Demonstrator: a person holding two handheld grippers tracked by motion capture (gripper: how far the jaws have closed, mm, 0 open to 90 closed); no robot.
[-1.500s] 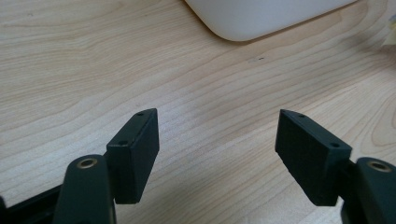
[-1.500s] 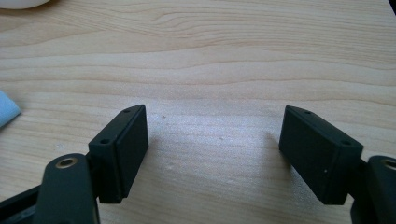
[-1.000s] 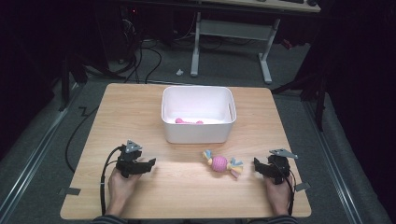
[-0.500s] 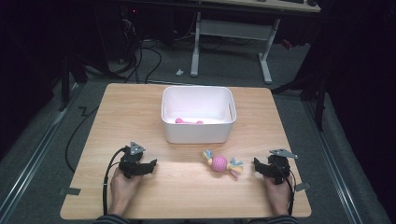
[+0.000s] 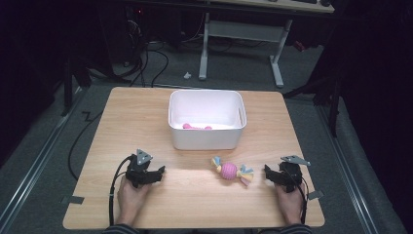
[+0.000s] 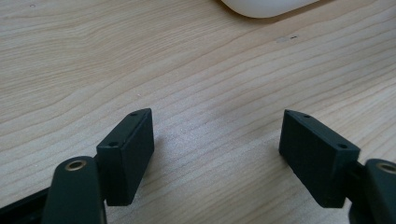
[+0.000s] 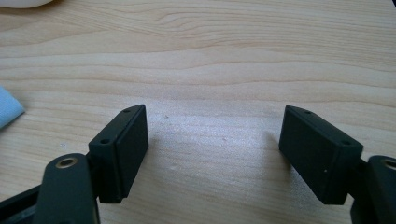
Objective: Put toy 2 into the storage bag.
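A pink knitted ball toy [image 5: 230, 170] with yellow and blue ends lies on the wooden table [image 5: 195, 204], in front of a white bin [image 5: 204, 141]. My left gripper [image 5: 160, 171] rests on the table to the toy's left, pointing towards it from a distance. In the left gripper view this gripper [image 6: 215, 114] is open; its jaws have just been opening, with bare wood between them. My right gripper [image 5: 267, 171] sits just right of the toy and is open too [image 7: 213, 109], with nothing between its jaws. The toy's blue end [image 7: 9, 109] shows at the left edge.
A pink object [image 5: 197, 127] lies inside the white bin, whose rounded base [image 6: 266, 7] shows at the top of the left gripper view. Desk legs and cables stand on the dark floor beyond the table's far edge.
The left hand has crept slightly to the right and nearer the front edge. The right gripper, the toy and the bin have stayed put.
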